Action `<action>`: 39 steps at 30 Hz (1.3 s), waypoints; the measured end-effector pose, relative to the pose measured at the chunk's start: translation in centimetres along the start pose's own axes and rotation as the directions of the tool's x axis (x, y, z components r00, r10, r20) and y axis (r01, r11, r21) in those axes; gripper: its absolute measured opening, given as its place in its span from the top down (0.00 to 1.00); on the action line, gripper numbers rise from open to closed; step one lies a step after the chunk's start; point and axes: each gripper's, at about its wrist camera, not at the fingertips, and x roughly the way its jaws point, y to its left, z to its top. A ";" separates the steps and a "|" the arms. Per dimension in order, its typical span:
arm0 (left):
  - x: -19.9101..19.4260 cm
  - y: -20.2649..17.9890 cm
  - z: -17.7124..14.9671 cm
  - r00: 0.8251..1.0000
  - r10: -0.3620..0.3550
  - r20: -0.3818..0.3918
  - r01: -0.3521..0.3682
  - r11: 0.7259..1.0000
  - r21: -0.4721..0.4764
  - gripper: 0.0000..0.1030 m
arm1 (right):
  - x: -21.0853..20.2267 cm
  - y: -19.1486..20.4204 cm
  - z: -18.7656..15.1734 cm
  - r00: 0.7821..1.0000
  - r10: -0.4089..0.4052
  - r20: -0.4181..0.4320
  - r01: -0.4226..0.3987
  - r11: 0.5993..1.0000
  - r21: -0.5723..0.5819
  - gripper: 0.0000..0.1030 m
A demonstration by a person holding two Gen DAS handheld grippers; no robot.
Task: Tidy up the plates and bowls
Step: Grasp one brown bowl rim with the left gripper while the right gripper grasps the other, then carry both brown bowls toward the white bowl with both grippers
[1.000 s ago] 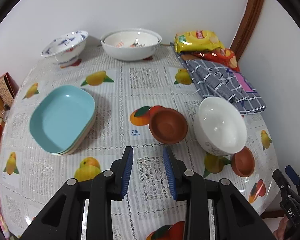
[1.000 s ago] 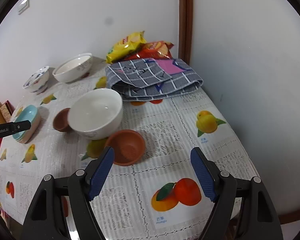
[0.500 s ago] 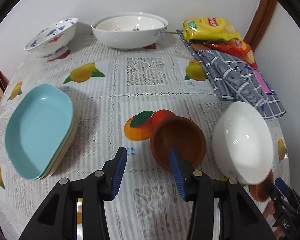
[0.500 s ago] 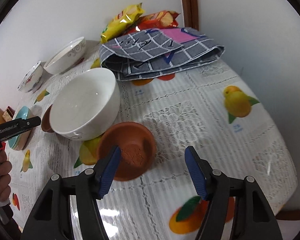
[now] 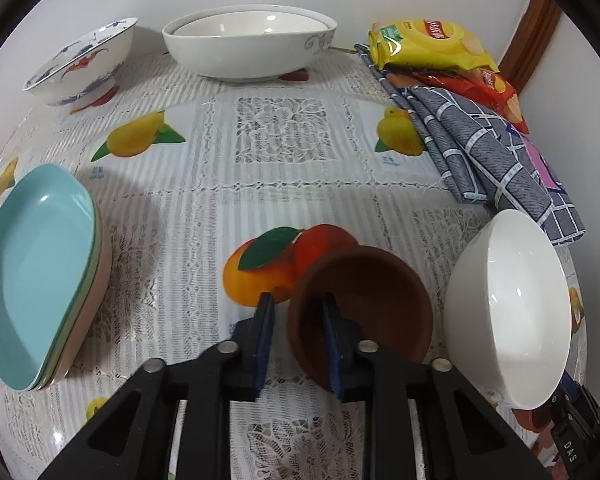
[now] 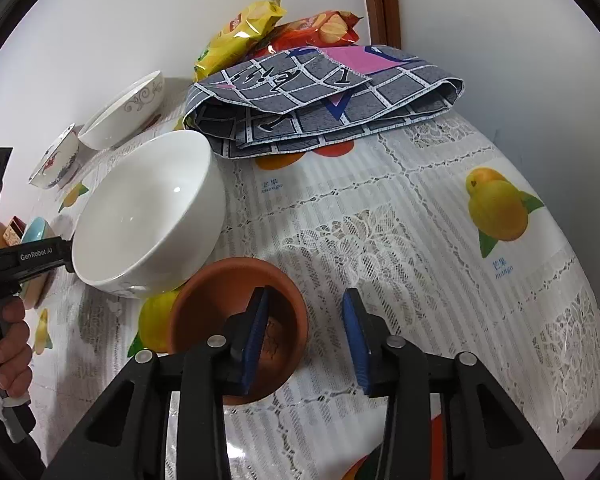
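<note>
Little looks sorted: the left gripper (image 5: 298, 320) and right gripper (image 6: 306, 334) each straddle, jaws apart, a small brown clay bowl (image 5: 360, 304) and a second terracotta bowl (image 6: 240, 328), apparently ungripped.

home dining corner | fruit-print tablecloth (image 5: 284, 184) | crockery | chip bags (image 5: 428, 46) | folded cloth (image 6: 320, 96)

Matt terracotta bowl (image 5: 364, 300), glossy tablecloth (image 5: 284, 184)

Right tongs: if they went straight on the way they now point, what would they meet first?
The right tongs straddle the near brown bowl's rim, so that rim comes first; the white bowl lies beyond, though depth is unclear.
</note>
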 end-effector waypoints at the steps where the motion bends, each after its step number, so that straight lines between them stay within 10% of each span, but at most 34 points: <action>1: 0.0 -0.1 0.0 1.000 -0.003 0.003 0.003 1.000 0.003 0.86 | 0.0 0.0 0.0 1.000 0.002 0.006 -0.002 1.000 -0.004 0.67; 5: -0.2 -0.6 0.0 1.000 0.020 0.018 -0.020 1.000 0.012 0.87 | 0.0 -0.4 0.1 0.999 0.054 0.006 -0.054 0.998 0.014 0.88; 20: -3.8 0.5 -2.0 0.999 -0.037 0.024 0.037 0.999 -0.012 0.92 | -3.4 -0.3 -0.6 0.999 -0.008 0.041 0.006 0.998 0.063 0.91; 39: -8.1 2.9 -2.5 0.986 -0.168 0.015 0.161 0.962 0.222 0.92 | -10.8 3.2 -3.7 0.979 -0.147 0.144 0.102 0.953 0.285 0.91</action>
